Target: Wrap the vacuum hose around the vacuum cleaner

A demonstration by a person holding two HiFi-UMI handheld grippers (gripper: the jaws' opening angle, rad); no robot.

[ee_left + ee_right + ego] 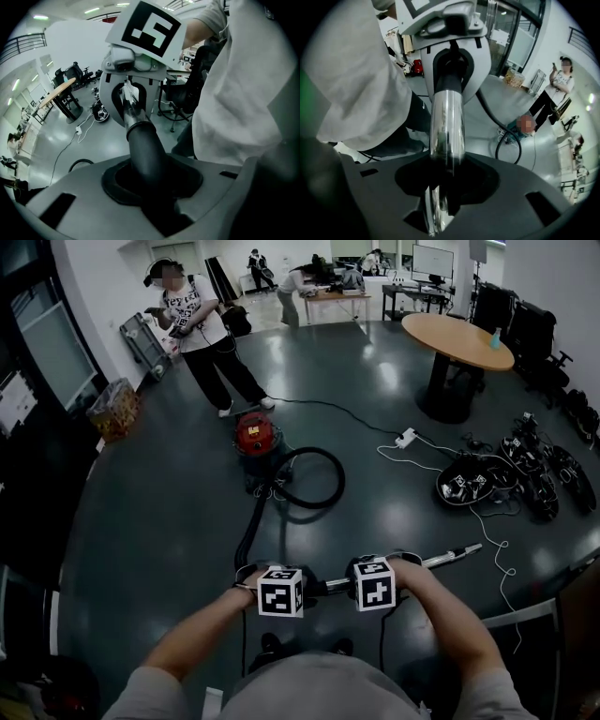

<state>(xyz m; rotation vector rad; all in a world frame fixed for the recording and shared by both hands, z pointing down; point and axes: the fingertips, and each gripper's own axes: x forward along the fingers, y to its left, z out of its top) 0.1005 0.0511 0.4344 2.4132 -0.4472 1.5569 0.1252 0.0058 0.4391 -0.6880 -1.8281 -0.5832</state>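
The red vacuum cleaner (255,435) stands on the dark floor ahead of me. Its black hose (314,479) makes a loop beside it and runs back toward me. My left gripper (279,592) is shut on the hose's black end piece (145,152), which lies in the jaw pocket (150,183). My right gripper (373,584) is shut on the shiny metal wand (446,126), which passes between its jaws (440,187) and sticks out to the right (452,556). Both grippers point steeply down, close together, each facing the other's marker cube.
A person (202,324) stands behind the vacuum. A round wooden table (457,338) is at the back right. A white power strip with cable (406,438) and a heap of dark gear (511,479) lie on the floor to the right. A box (114,409) sits at the left wall.
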